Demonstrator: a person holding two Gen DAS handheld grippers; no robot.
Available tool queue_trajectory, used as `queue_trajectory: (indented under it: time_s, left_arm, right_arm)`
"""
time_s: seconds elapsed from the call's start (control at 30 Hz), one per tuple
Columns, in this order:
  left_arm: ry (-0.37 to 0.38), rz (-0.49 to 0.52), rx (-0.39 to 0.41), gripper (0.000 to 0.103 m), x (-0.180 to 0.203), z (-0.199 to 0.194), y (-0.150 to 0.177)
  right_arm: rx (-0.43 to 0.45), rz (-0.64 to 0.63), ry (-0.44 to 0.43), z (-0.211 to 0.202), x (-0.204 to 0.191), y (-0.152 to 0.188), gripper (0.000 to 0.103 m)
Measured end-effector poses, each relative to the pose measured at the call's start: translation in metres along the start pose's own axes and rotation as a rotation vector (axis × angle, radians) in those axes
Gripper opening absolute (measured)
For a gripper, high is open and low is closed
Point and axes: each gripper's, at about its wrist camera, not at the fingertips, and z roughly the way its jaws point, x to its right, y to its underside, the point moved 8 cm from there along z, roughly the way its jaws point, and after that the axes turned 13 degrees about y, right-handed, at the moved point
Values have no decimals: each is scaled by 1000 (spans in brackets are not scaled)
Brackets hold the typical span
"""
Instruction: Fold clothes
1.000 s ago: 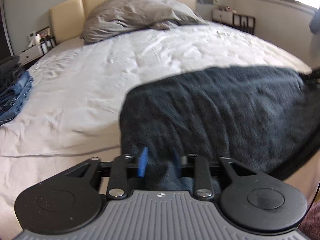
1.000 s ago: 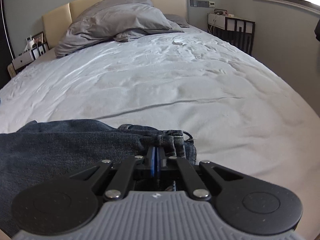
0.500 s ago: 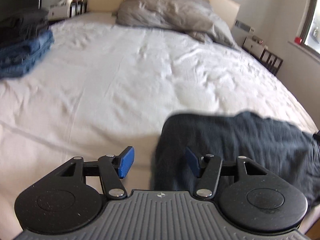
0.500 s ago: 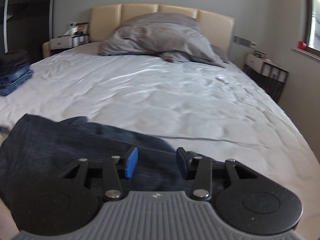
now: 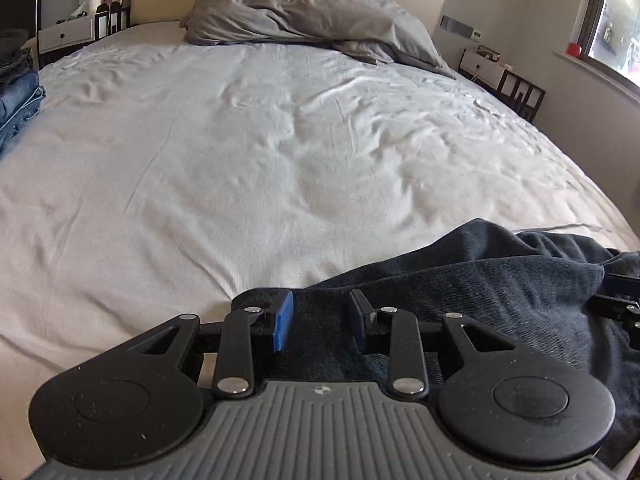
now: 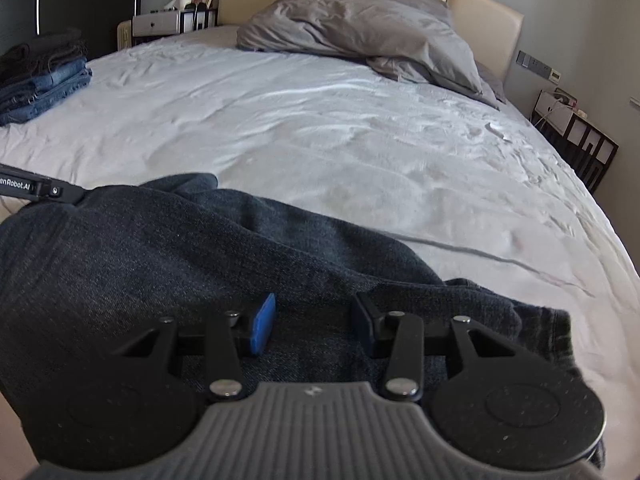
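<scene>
The left claw (image 5: 320,322) hangs with its blue pads parted to a moderate gap, nothing between them, poised just above the near-left end of the dark jeans (image 5: 500,280). Over on the other side, the right claw (image 6: 314,326) is spread too, its pads a touch wider apart, and it grips nothing either; dark denim fills the space beneath it. The jeans lie bunched across the near edge of the bed (image 5: 260,152), rumpled rather than flat, with a thick fold running along the top and a hemmed end poking out at the right in the right wrist view (image 6: 548,332). At the far left of that view a black bar of the other tool (image 6: 44,191) sits right at the jeans' edge, and the left wrist view catches black linkage from the right tool (image 5: 618,308) at its right border, so the two claws flank the garment from either end. The white sheet stretches wrinkled and bare beyond the denim. Up at the head, a grey pillow (image 6: 360,24) slumps against the cream padded headboard (image 6: 484,12). On the bed's left side a stack of folded jeans (image 6: 44,80) sits well apart from the dark pair, blue ones below, darker ones on top. A nightstand (image 5: 502,80) stands by the right wall
</scene>
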Motion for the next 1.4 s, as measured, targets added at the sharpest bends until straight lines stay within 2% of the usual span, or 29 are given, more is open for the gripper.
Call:
queue_trajectory:
  time_s: [0.13, 0.2, 0.23, 0.27, 0.33, 0.47, 0.6, 0.8, 1.03, 1.13, 1.2, 1.3, 1.33, 1.4]
  left_arm:
    - [-9, 11, -11, 29, 1, -4, -3]
    - [-4, 13, 22, 29, 3, -21, -6]
    - [-10, 5, 40, 31, 2, -30, -5]
    - [-22, -6, 56, 44, -1, -39, -3]
    - [-46, -28, 88, 56, -7, -57, 3]
    - [-68, -118, 65, 57, -25, -78, 19]
    - [-7, -288, 23, 58, -41, -84, 40]
    - [70, -394, -35, 57, -46, -78, 57]
    - [166, -443, -61, 56, -46, -60, 61]
    - [226, -426, -75, 52, -39, -48, 57]
    - [233, -410, -89, 50, -31, -41, 56]
    - [253, -414, -88, 38, -33, -40, 55]
    - [255, -423, -78, 32, -35, -41, 55]
    - [241, -416, -56, 24, -34, -45, 55]
  right_arm:
    - [-19, -20, 34, 5, -5, -2, 47]
    - [-22, -9, 41, 2, -4, -3, 47]
    - [-16, -10, 54, -1, -4, -3, 47]
    - [-8, -17, 74, -5, -6, -3, 48]
    - [-8, -1, 101, -14, -10, -2, 49]
    - [-6, 100, 62, -34, -26, 1, 52]
    - [3, 154, 6, -52, -47, 1, 56]
    - [-23, 171, -52, -62, -71, 7, 60]
    - [-57, 179, -73, -55, -76, 15, 61]
    - [-60, 176, -70, -53, -76, 15, 63]
    - [-58, 172, -71, -52, -77, 15, 63]
    - [-56, 171, -78, -51, -77, 15, 64]
    - [-55, 170, -80, -50, -76, 15, 64]
    - [-59, 168, -79, -50, -76, 14, 64]
